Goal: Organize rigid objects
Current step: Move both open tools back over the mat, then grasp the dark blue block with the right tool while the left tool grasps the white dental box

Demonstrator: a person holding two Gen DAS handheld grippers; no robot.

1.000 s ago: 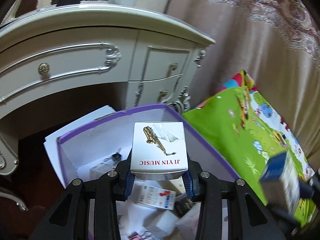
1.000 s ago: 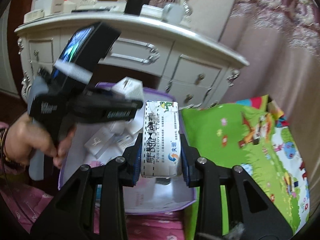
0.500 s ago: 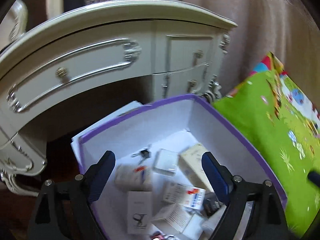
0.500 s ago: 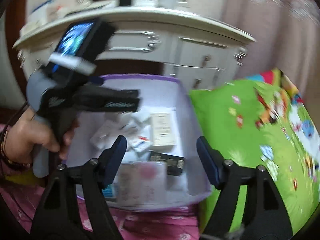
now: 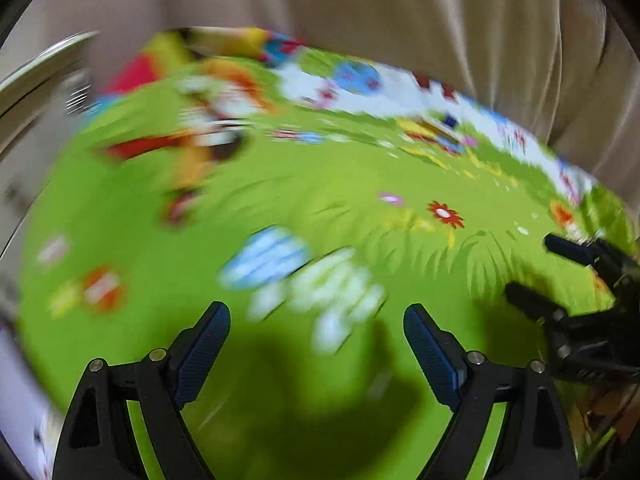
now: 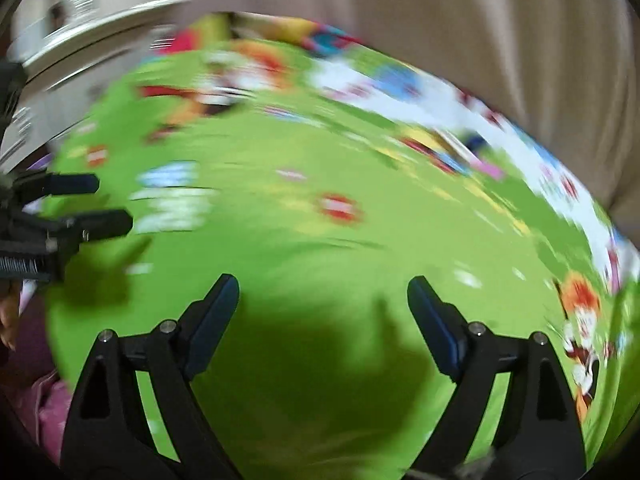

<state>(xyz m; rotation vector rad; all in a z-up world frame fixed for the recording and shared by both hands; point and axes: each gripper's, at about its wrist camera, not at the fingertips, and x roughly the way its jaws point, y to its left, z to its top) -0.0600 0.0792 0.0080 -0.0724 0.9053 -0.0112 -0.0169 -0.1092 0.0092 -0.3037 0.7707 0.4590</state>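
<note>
Both views are blurred by motion. My left gripper (image 5: 316, 320) is open and empty above the green cartoon play mat (image 5: 360, 168). My right gripper (image 6: 322, 292) is open and empty above the same mat (image 6: 360, 152). The right gripper also shows at the right edge of the left wrist view (image 5: 560, 276), and the left gripper at the left edge of the right wrist view (image 6: 100, 204). No box or other rigid object shows on the mat. The purple-rimmed box is out of view, apart from a pale sliver at the lower left of the left wrist view (image 5: 16, 392).
A beige curtain (image 5: 400, 20) hangs behind the mat. The edge of the white dresser (image 6: 100, 28) shows at the upper left. A pink patterned cloth (image 6: 44, 404) lies at the lower left of the right wrist view.
Both grippers let go of their boxes into the purple-rimmed box, then swung right to face the green mat. Both jaws now stand wide open.
</note>
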